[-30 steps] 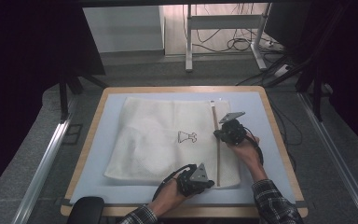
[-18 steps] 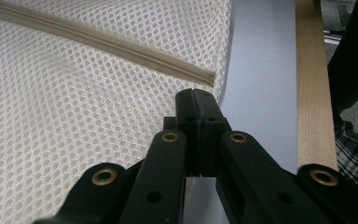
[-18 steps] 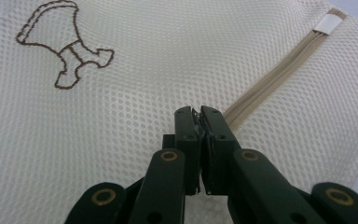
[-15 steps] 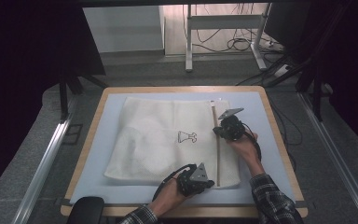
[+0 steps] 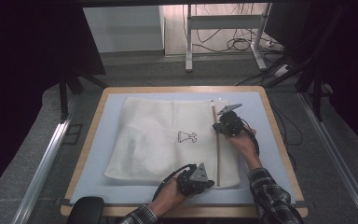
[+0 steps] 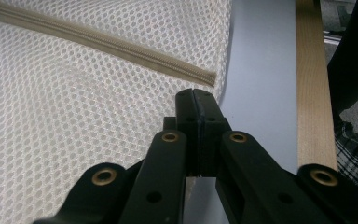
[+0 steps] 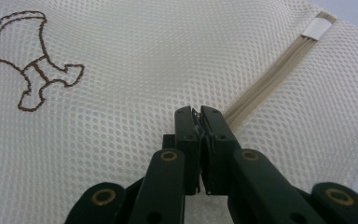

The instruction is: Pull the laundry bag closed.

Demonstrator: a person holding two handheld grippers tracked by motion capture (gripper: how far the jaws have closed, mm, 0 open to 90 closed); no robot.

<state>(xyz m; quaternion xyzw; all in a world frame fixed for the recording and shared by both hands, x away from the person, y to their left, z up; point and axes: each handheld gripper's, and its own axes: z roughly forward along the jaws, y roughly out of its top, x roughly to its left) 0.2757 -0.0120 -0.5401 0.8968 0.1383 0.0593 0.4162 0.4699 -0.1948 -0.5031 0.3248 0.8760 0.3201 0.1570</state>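
A white mesh laundry bag [image 5: 158,144] lies flat on the blue mat [image 5: 98,140], with a brown embroidered motif [image 5: 187,136] near its middle. A beige zipper [image 5: 217,154] runs along the bag's right side. My left gripper [image 5: 209,183] is at the zipper's near end, shut on the bag's corner edge [image 6: 216,84]. My right gripper [image 5: 217,127] sits on the zipper farther up, its jaws closed on a small piece that looks like the zipper pull [image 7: 198,116]. Beyond it the zipper [image 7: 270,79] runs on to a white tab [image 7: 318,29].
The mat covers a wooden-edged table [image 5: 279,140]. A strip of bare mat [image 6: 261,93] and the wooden rim [image 6: 312,84] lie beside the bag's near corner. Dark floor, cables and a metal stand [image 5: 189,42] lie beyond the table.
My right gripper has slid a little farther along the zipper, away from the person. The left gripper has stayed at the near corner.
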